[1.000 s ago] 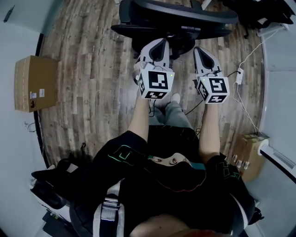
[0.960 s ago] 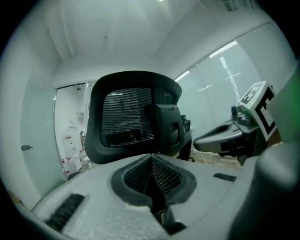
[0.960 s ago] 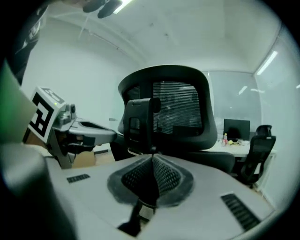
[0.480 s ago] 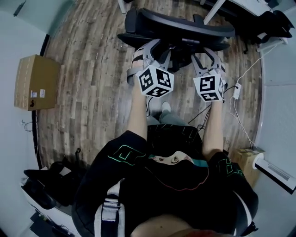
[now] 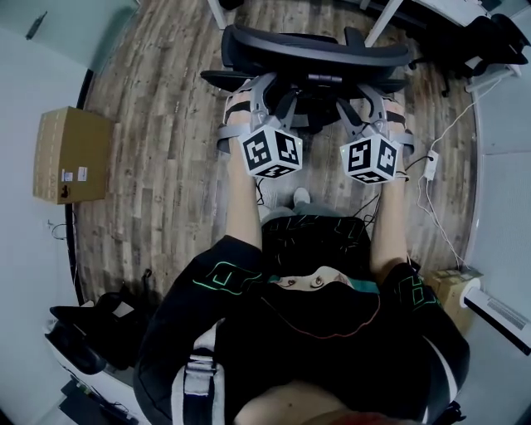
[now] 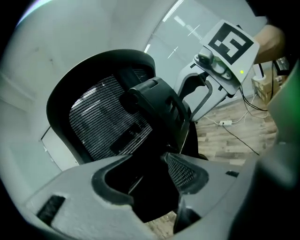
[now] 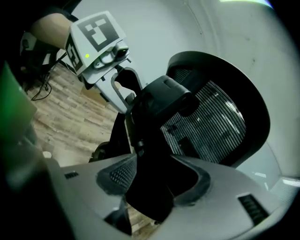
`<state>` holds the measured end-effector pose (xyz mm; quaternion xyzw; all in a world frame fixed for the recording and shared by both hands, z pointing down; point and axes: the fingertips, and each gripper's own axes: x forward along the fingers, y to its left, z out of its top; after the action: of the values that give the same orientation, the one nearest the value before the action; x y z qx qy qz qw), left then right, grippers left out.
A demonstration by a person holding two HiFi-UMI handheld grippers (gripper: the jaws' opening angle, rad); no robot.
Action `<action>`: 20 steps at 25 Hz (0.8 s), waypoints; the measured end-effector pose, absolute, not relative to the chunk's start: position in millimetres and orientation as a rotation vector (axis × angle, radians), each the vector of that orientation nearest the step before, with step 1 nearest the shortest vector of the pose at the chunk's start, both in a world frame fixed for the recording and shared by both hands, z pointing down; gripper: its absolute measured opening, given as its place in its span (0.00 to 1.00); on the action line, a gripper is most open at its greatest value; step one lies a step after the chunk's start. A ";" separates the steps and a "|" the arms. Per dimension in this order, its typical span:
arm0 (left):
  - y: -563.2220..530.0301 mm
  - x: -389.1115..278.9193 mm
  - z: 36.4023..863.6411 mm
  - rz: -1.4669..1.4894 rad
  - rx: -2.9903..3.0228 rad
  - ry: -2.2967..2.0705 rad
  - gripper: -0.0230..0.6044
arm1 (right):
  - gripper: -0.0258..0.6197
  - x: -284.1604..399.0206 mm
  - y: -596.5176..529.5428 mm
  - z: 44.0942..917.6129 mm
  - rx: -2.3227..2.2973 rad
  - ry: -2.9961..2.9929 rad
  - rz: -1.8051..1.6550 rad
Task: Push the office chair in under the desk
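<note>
The black office chair stands on the wood floor at the top of the head view, its mesh back turned toward me. My left gripper reaches the lower left of the chair back, and its jaws are opening, with a dark part of the chair frame between them. My right gripper is level with it on the right, also opening astride the frame. I cannot make out either one's pads pressing. The white desk shows at the top right, beyond the chair.
A cardboard box sits by the left wall. A smaller box and a white power strip with cables lie on the right. A dark bag rests at the lower left. My own legs stand just behind the chair.
Both grippers have moved forward up to the chair back, and their jaws have gone from shut to wide apart. The chair now sits lower and fuller in the head view.
</note>
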<state>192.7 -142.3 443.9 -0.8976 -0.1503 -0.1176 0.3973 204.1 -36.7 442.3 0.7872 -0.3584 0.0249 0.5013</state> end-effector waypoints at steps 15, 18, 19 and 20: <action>-145.5 192.7 444.5 -0.395 -2.068 -0.370 0.37 | 0.46 218.0 -34.3 443.2 1.768 -0.863 -0.012; -147.9 197.9 444.6 -0.364 -2.051 -0.338 0.36 | 0.45 229.6 -36.8 445.3 1.761 -0.811 -0.034; -148.3 198.7 444.4 -0.357 -2.055 -0.326 0.34 | 0.46 232.8 -37.8 445.9 1.758 -0.803 -0.037; -148.6 199.2 444.3 -0.352 -2.060 -0.316 0.34 | 0.45 234.6 -38.7 445.9 1.755 -0.804 -0.041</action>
<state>199.2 -148.6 444.3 -0.8487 -0.1301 -0.1450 0.4918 234.6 -38.7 445.9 0.7473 -0.3425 -0.0175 0.5692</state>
